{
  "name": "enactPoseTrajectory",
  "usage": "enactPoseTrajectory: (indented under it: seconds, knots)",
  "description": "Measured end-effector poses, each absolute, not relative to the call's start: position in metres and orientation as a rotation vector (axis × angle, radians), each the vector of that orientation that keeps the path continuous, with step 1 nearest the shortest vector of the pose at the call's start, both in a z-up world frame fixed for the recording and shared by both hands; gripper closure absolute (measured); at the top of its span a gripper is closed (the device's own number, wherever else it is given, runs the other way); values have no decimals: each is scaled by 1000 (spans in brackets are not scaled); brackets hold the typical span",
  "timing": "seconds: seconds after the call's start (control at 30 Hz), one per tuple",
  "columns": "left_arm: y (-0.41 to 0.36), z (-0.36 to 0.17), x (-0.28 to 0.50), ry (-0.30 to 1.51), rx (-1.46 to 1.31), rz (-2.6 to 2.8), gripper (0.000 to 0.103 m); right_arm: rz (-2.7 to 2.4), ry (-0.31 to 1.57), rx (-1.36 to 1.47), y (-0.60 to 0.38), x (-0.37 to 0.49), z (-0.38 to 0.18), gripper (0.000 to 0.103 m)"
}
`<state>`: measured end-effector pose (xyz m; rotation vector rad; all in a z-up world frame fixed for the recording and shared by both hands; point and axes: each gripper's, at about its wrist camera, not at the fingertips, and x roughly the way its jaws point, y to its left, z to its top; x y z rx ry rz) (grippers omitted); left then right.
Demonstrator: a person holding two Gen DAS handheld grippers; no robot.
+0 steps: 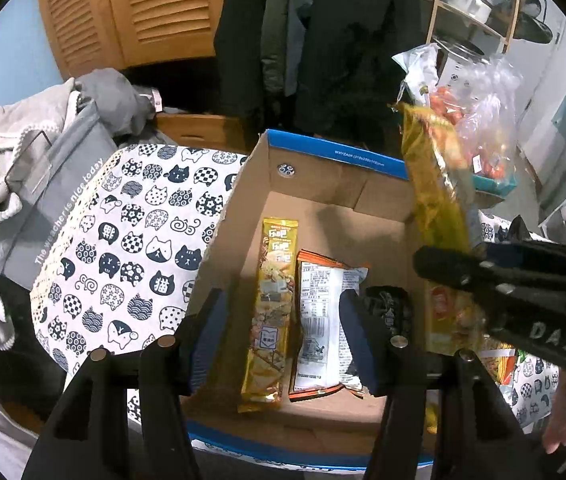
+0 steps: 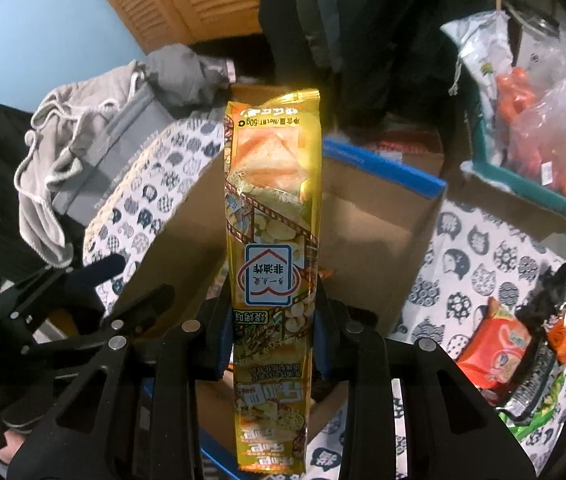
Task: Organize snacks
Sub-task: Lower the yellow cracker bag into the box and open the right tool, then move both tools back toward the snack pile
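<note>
Between the left tongs, spread: gold snack pack and white packet, flat in cardboard box.
Right tongs: pinching long yellow snack pack, upright above box.
Right of right tongs: loose snacks on tabletop.

Your counter, w/ cat-print cloth, carries the cardboard box, a teal tray & loose snack packs at right.
</note>
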<state>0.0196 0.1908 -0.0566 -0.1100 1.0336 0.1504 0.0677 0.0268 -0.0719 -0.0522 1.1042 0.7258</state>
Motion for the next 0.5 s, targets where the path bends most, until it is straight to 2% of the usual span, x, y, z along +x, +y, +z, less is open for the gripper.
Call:
enactPoseTrajectory:
  seconds: [0.27, 0.4, 0.5]
  knots:
    - [185, -57, 21, 1045, -112, 136, 43, 707, 1119, -56, 21, 68, -78, 61]
    - [178, -59, 24, 1055, -107, 124, 43, 678, 1106, -55, 9, 68, -74, 45]
    - [171, -60, 25, 1064, -113, 103, 44, 652, 1093, -62, -4, 67, -71, 40]
